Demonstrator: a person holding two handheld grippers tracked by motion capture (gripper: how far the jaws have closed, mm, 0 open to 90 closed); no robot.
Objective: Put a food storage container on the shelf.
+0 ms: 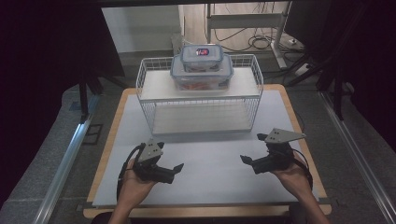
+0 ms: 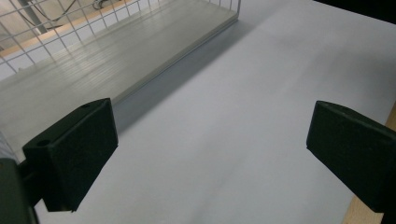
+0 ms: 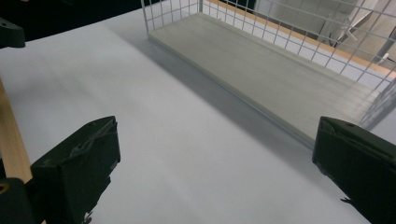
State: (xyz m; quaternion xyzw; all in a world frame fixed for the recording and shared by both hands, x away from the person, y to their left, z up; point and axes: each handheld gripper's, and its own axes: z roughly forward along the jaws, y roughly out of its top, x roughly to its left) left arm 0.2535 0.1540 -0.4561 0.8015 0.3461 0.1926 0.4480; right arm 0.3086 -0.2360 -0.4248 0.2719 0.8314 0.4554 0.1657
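Left tongs (image 1: 172,161) and right tongs (image 1: 251,149), both released and empty, hover low over the white worktop (image 1: 210,163). Two stacked lidded containers (image 1: 201,66) sit atop the wire rack (image 1: 199,95) beyond them.

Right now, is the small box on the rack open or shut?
Shut: the small box has its lid on, stacked upon the bigger box.

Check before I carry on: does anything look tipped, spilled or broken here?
Nothing stands out. The two stacked food boxes sit squarely on the wire rack's top shelf, lids on. The white table mat lies flat and clean.
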